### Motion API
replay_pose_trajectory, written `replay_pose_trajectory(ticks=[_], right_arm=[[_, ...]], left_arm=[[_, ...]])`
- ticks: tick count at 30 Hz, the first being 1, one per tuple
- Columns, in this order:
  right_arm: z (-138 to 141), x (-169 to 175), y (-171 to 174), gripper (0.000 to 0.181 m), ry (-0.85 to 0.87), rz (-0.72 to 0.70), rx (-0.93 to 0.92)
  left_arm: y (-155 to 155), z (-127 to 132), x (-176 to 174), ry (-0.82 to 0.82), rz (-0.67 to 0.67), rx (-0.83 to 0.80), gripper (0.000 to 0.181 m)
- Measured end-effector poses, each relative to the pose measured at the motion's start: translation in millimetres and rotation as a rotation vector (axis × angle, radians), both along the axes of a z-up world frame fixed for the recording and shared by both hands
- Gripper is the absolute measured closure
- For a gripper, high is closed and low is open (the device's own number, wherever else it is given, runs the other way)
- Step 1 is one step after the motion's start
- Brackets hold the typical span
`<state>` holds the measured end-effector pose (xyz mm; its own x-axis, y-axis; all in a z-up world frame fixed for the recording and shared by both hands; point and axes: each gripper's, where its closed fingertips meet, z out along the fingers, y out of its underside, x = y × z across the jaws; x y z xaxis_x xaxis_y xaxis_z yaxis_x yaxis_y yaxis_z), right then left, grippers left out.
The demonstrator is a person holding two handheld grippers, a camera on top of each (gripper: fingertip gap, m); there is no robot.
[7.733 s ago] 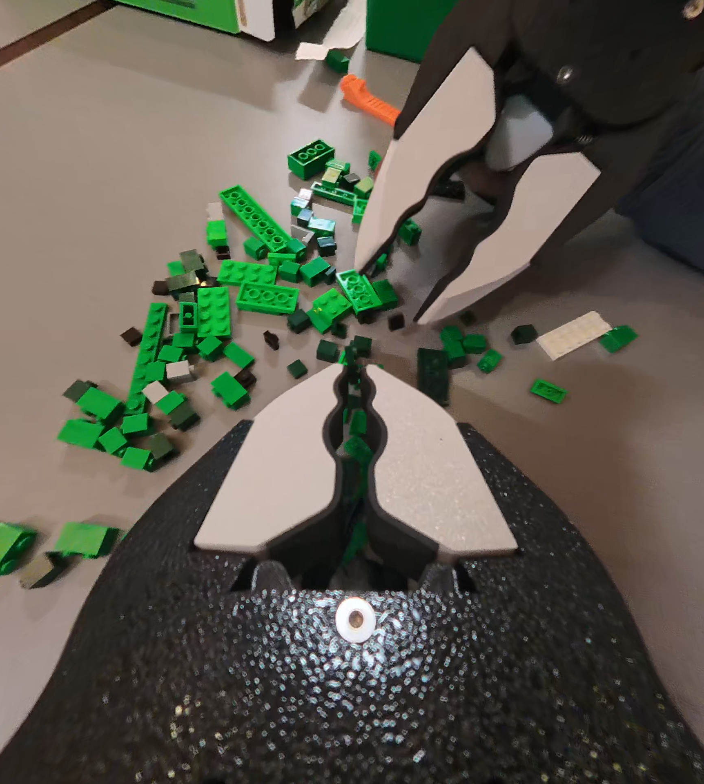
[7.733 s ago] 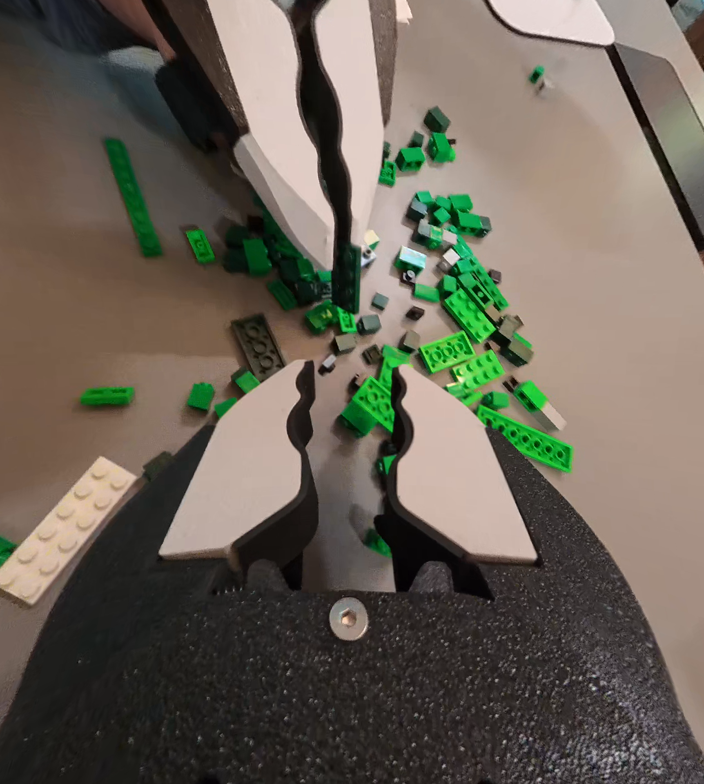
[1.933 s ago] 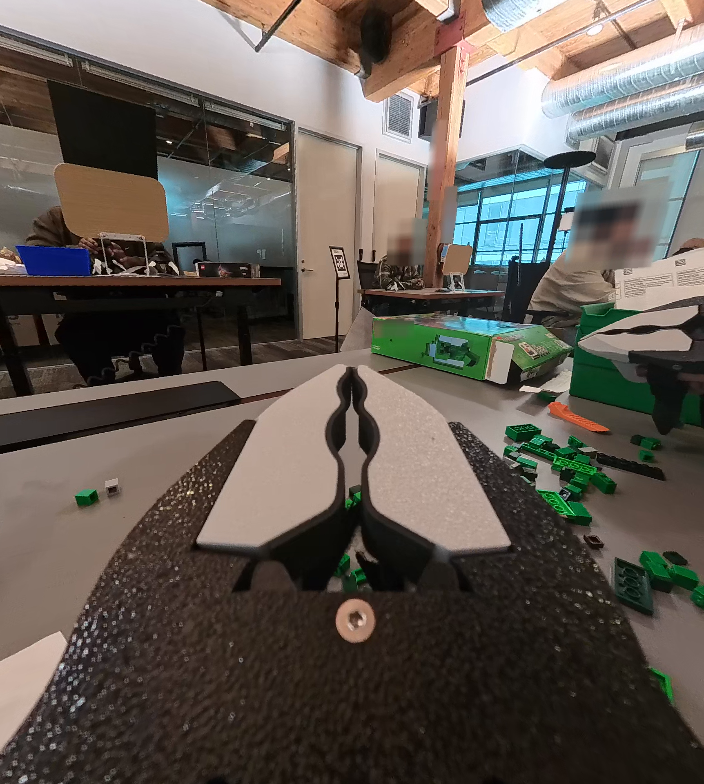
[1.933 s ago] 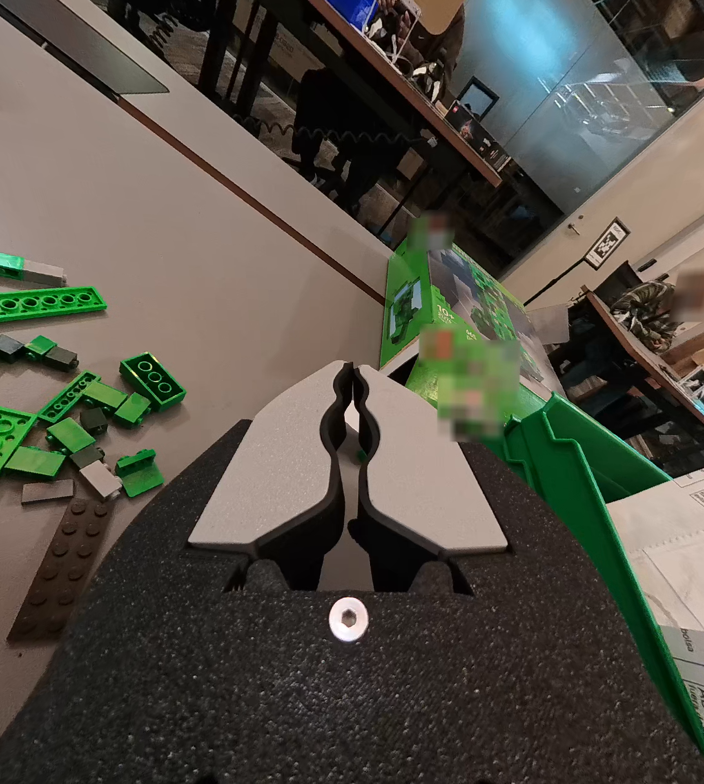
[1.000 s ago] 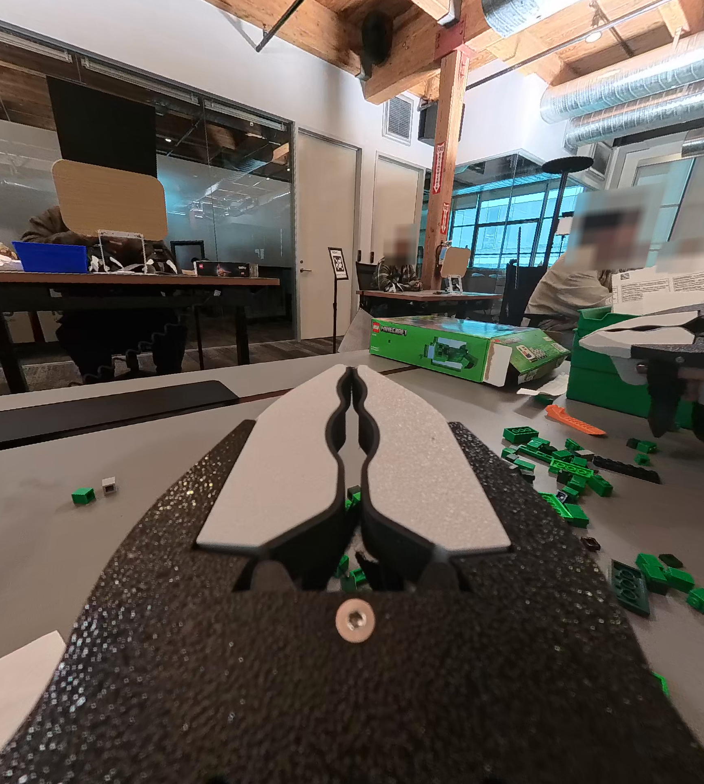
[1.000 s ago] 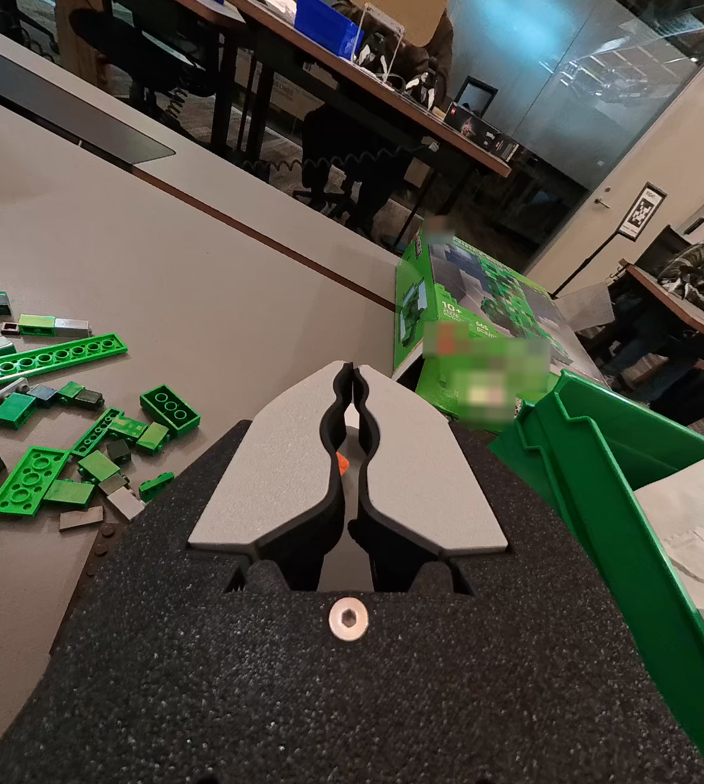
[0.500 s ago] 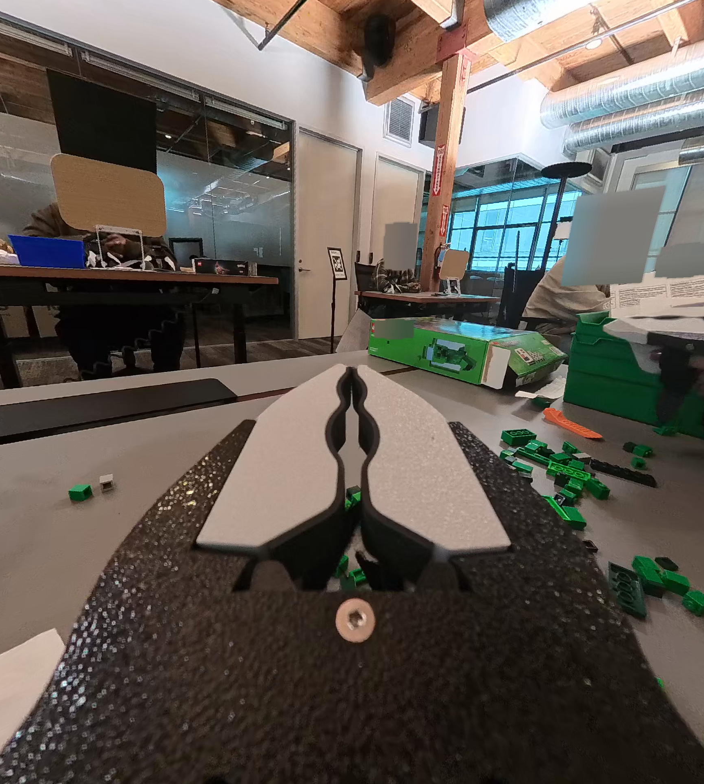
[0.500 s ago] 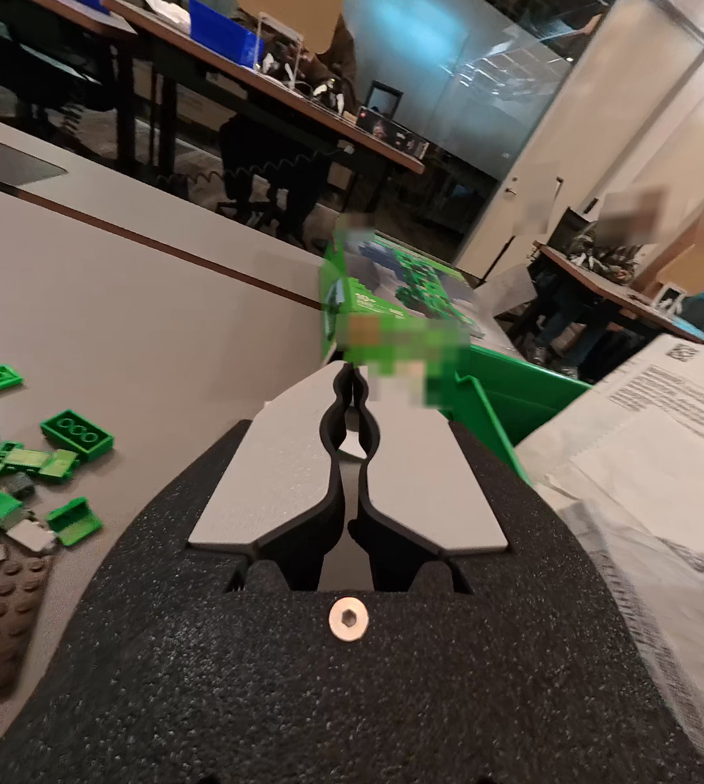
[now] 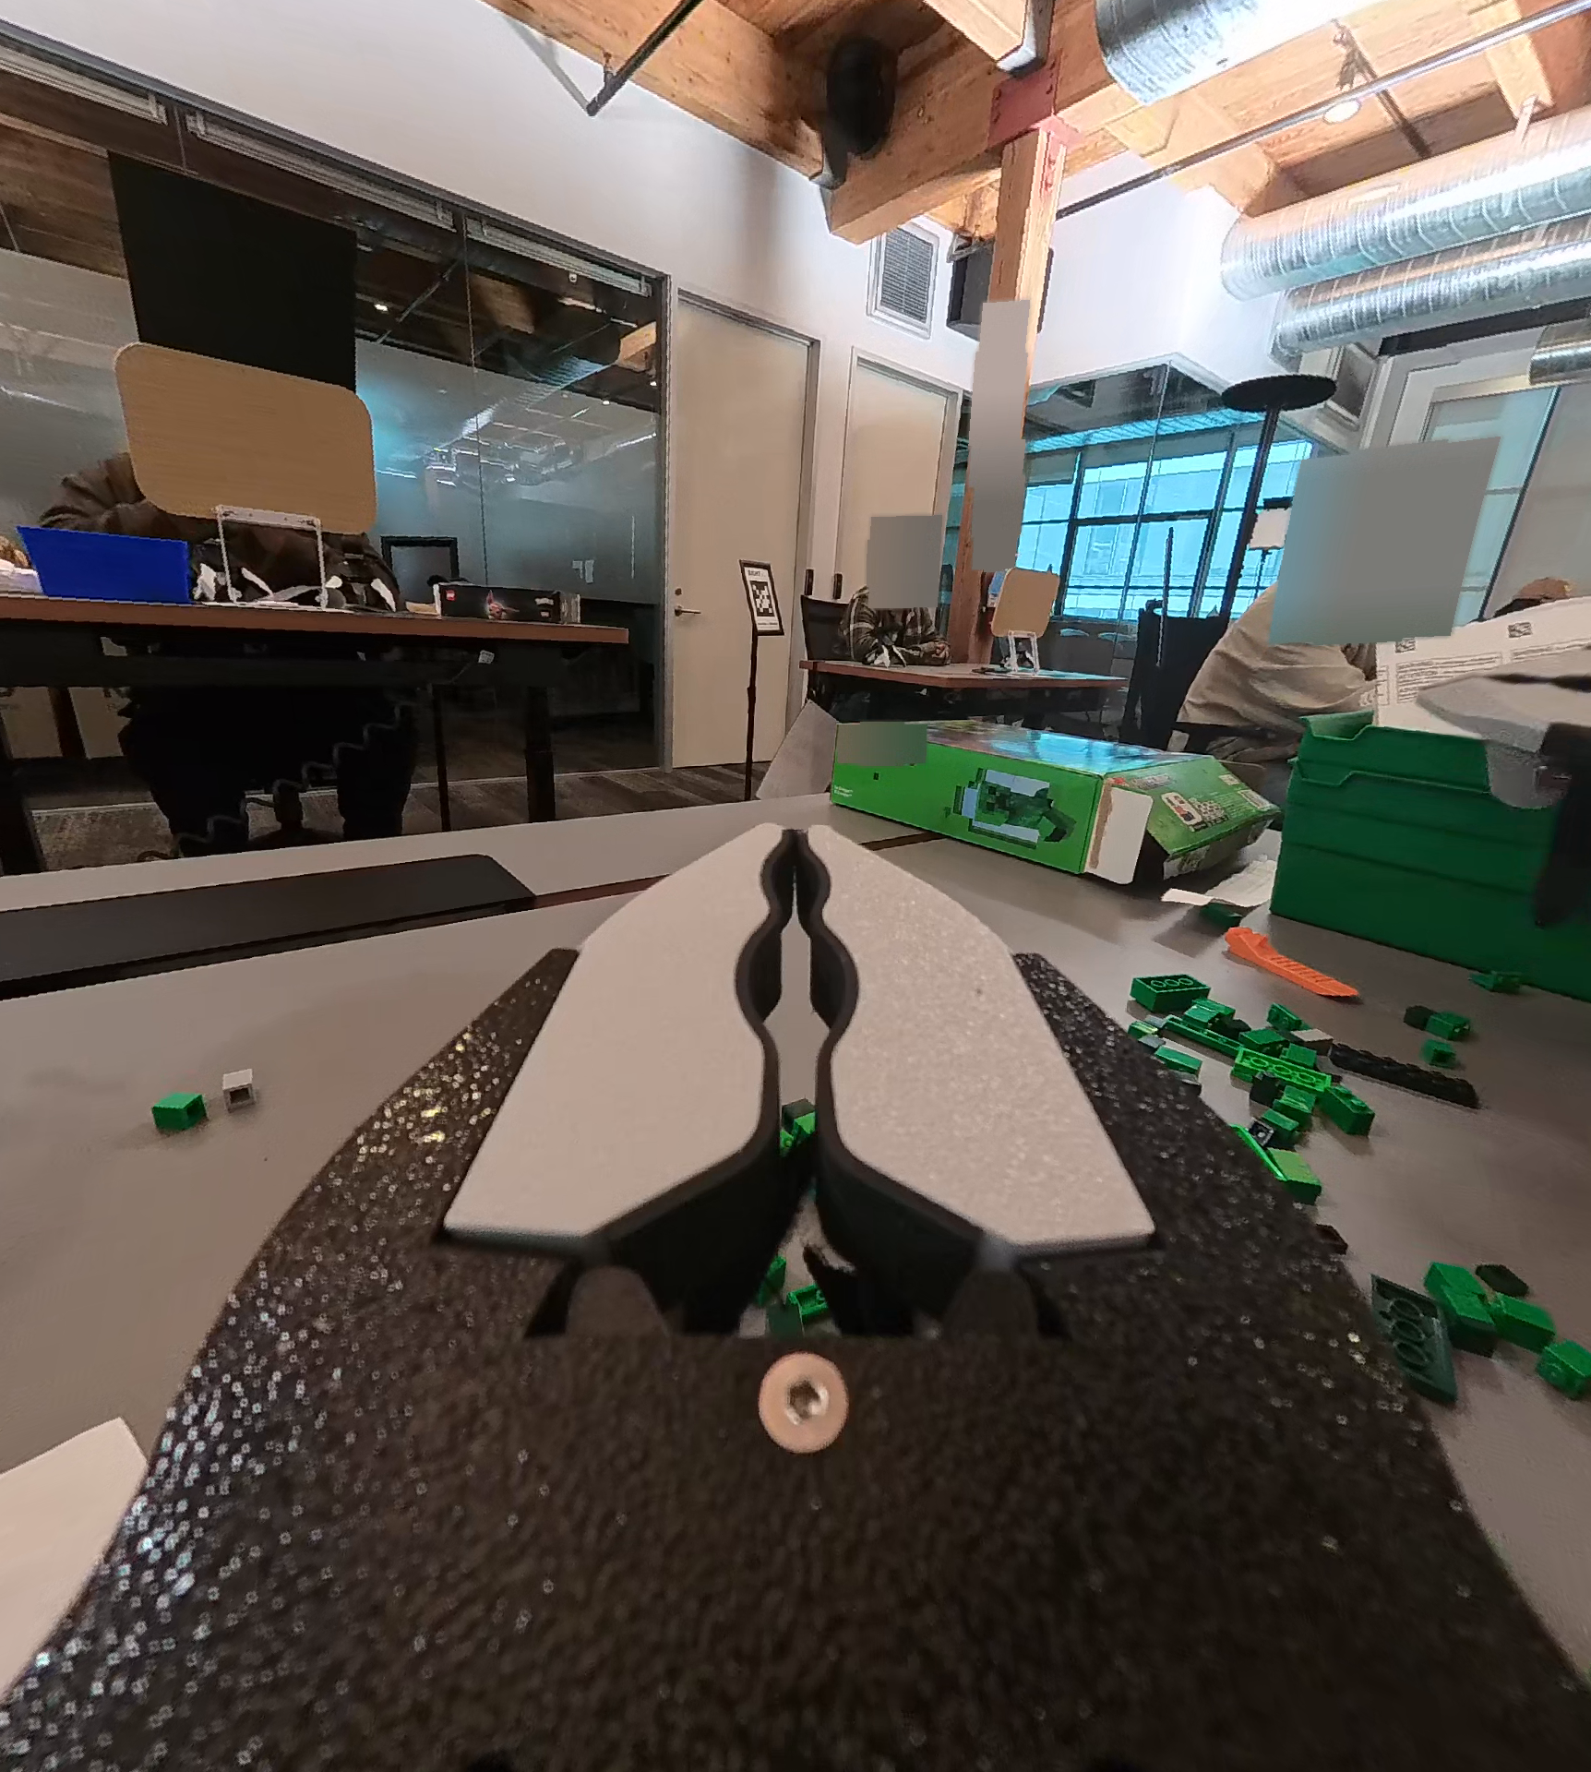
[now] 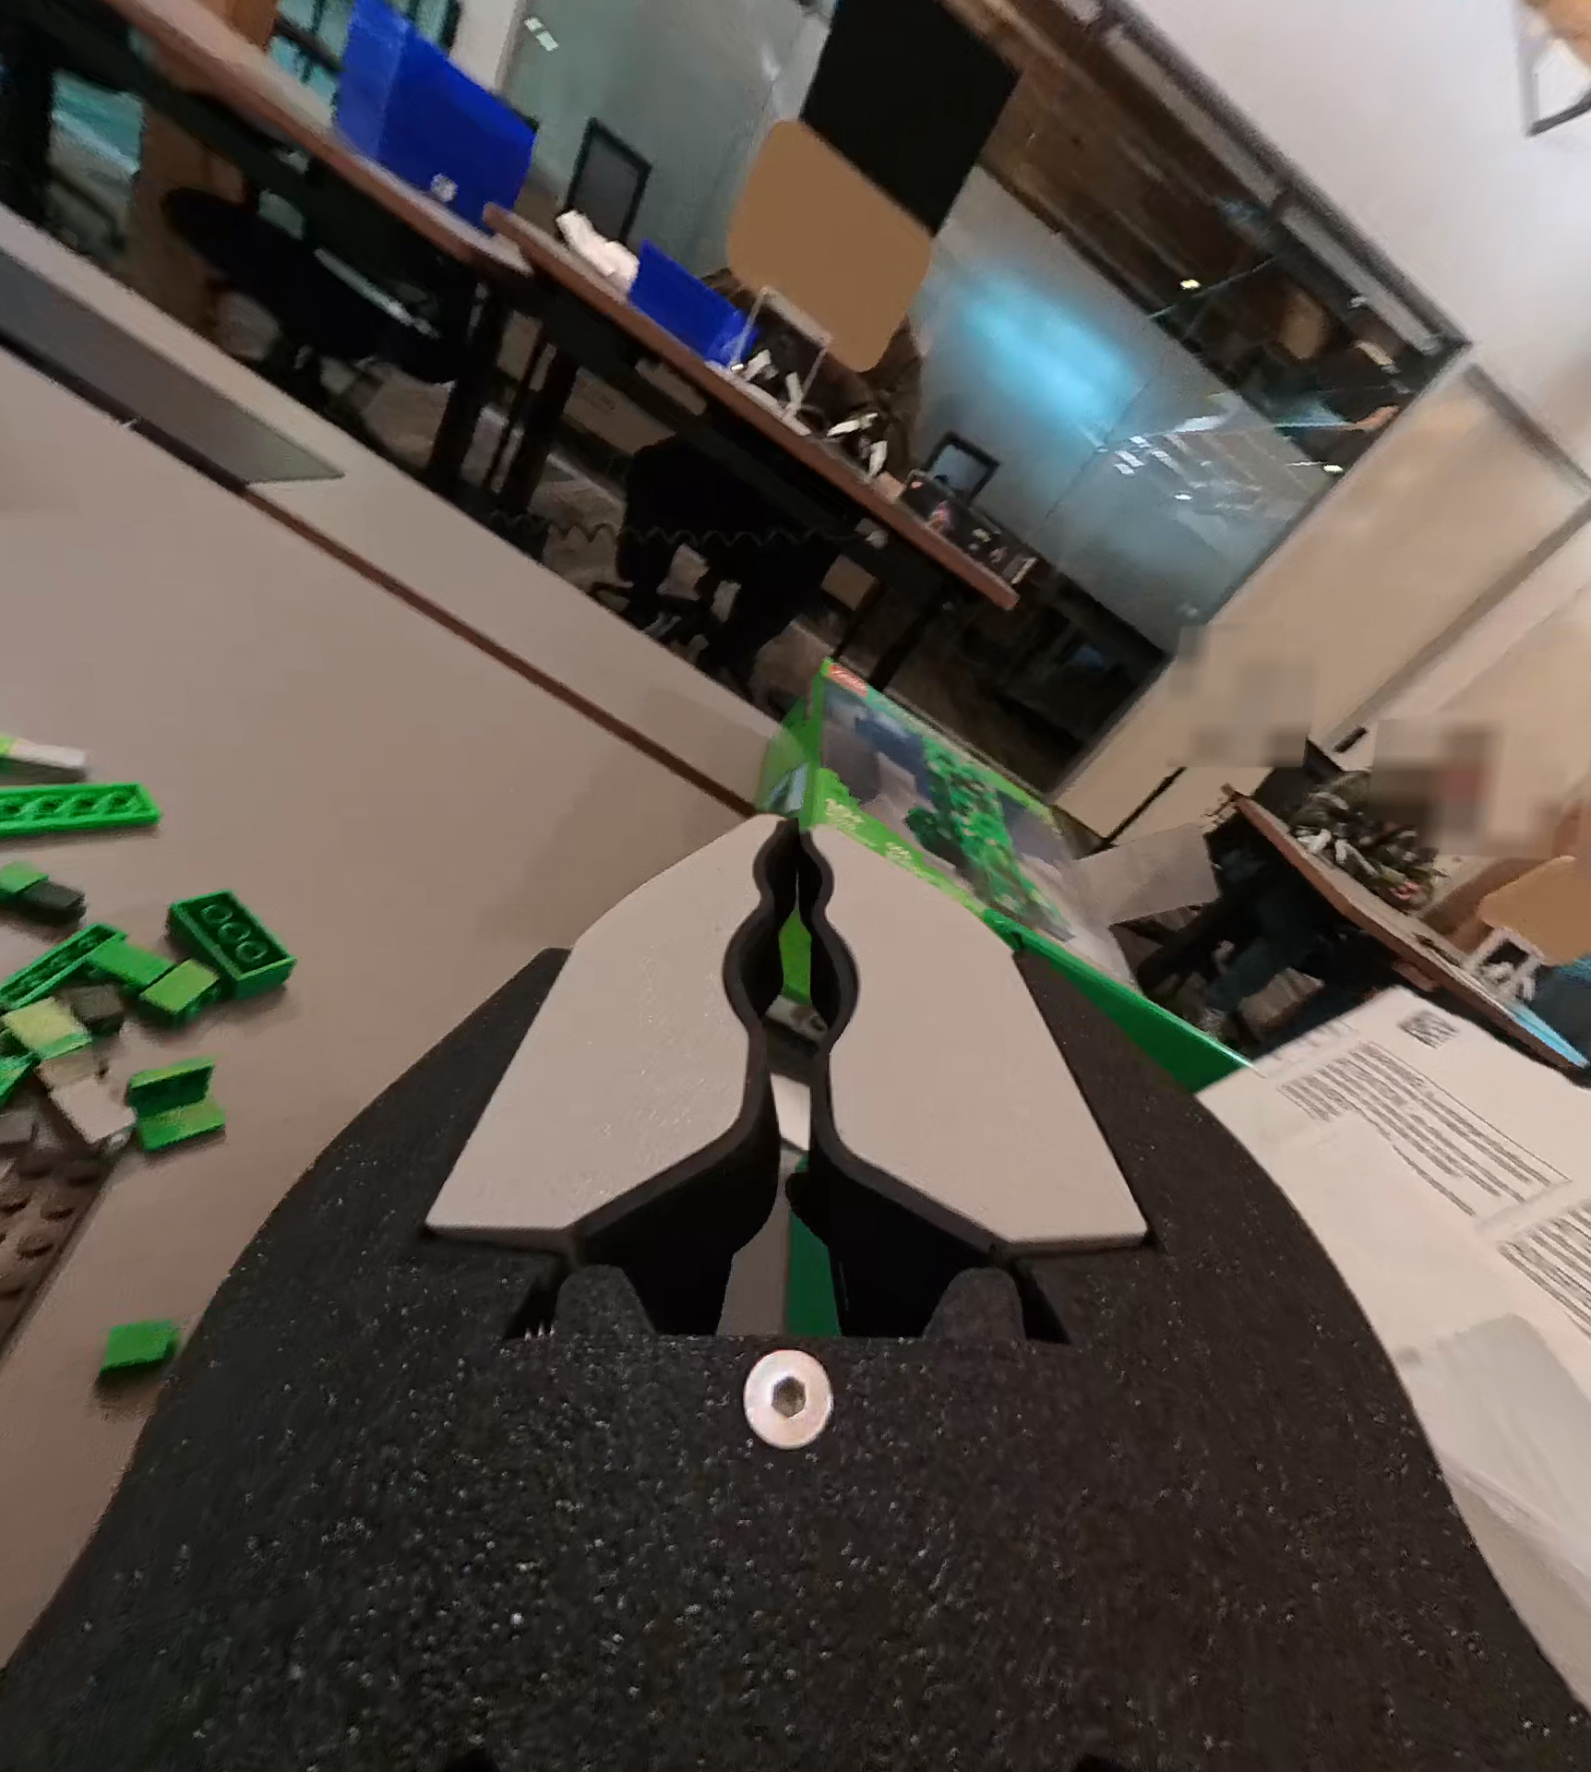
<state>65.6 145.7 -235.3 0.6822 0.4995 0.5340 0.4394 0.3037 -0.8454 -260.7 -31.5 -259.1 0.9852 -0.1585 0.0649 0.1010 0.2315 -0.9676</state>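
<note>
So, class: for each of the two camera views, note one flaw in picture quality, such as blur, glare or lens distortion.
Left wrist view: sharp overall, but light sparkles off the textured black left gripper, and the wooden ceiling beams bow from the wide lens. Right wrist view: motion-smeared, with the scattered green plastic bricks and printed white paper sheet soft.

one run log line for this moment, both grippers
left gripper: shut, empty, above table | right gripper: shut, empty, over green bin | loose green bricks on table
</note>
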Motion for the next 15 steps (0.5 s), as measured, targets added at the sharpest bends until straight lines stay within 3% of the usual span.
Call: replay_pose_trajectory(ticks=[4, 15], right_arm=[[7.8, 10.9, 3.9, 0.181, 0.042, -0.06, 0.03], [6.3, 2.6, 1.5, 0.181, 0.033, -0.048, 0.033]], left_arm=[[0.2, -0.1, -0.1, -0.002, -0.001, -0.001, 0.181], [0.3, -0.1, -0.4, -0.005, -0.002, -0.001, 0.181]])
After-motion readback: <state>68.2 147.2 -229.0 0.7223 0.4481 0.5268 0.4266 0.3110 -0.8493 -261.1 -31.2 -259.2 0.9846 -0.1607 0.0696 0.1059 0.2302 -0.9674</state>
